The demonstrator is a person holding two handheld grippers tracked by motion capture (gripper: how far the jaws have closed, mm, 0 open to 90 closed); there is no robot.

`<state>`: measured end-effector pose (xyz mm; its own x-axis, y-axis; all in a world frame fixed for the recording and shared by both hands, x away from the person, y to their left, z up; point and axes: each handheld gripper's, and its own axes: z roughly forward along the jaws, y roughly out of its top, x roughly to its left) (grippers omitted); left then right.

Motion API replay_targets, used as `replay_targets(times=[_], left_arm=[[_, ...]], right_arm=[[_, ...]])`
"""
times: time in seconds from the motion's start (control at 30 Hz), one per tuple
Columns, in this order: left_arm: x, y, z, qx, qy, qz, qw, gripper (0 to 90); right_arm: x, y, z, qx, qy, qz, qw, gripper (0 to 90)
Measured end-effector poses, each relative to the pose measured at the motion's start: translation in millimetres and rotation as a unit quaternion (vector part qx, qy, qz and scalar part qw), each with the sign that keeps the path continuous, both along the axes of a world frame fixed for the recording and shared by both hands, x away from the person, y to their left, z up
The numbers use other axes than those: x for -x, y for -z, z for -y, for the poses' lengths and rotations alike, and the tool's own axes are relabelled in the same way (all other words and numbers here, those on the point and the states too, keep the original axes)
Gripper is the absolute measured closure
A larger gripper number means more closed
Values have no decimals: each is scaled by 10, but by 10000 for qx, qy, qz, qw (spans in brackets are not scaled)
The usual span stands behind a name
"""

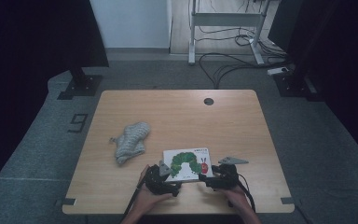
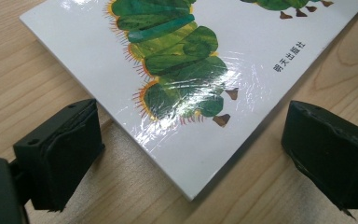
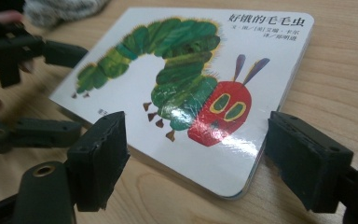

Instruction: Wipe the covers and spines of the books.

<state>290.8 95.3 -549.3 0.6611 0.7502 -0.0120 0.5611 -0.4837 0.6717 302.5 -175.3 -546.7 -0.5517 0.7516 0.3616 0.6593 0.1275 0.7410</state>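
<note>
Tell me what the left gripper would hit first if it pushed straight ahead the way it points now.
Most likely the picture book. The left gripper has its jaws open, one on each side of the book's near corner, which lies flat on the table. Depth is hard to judge, but nothing stands between them.

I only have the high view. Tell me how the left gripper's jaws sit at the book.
Observer: The left gripper is open, its jaws either side of the book's near corner, not touching it.
Operator: Now the right one.
Observer: The right gripper is open too, straddling the corner nearest the caterpillar's red head.
Operator: Report how the book lies.
Observer: Flat on the table, closed, cover up.
</note>
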Motion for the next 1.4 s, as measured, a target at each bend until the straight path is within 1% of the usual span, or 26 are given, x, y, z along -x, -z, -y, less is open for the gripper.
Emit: replay_targets(times=[0.23, 0.37, 0.4, 0.57, 0.63, 0.73, 0.77, 0.8, 0.9, 1.03, 1.17, 1.3, 1.4], left_arm=[[1, 0, 0, -2, -2, 3, 10000, 55], [1, 0, 2, -9, -1, 3, 10000, 54], [1, -1, 2, -12, 0, -1, 10000, 53], [0, -1, 9, -16, -20, -8, 10000, 46], [-2, -3, 4, 30, -31, -32, 10000, 45], [-11, -6, -7, 157, -59, -94, 9998, 40], [-17, -7, -4, 199, -71, -128, 9997, 32], [-22, -11, -3, 194, -61, -143, 9997, 22], [-38, -11, -1, 192, -75, -153, 9997, 17], [-54, -13, 8, 192, -166, -157, 9996, 17], [-69, -15, -4, 310, -294, -168, 9989, 36], [-69, -14, -6, 323, -307, -169, 9989, 36], [-71, -14, -10, 348, -306, -175, 9988, 36]], right_arm=[[-2, -39, 53, -301, 46, -45, 9995, 233], [7, -66, 60, -386, 96, -25, 9992, 240], [8, -73, 60, -403, 104, 13, 9991, 241], [25, -124, 59, -415, 95, 88, 9991, 240], [31, -141, 56, -437, 94, 128, 9989, 239], [40, -165, 52, -428, 84, 185, 9989, 241], [43, -168, 46, -405, 88, 256, 9988, 242], [51, -178, 40, -366, 88, 281, 9989, 241], [58, -193, 29, -349, 108, 329, 9988, 240], [63, -212, 22, -389, 109, 339, 9986, 240], [60, -210, 18, -374, 85, 353, 9986, 241], [58, -201, 15, -329, 68, 332, 9989, 244], [37, -187, 29, -345, 47, 331, 9988, 260]])
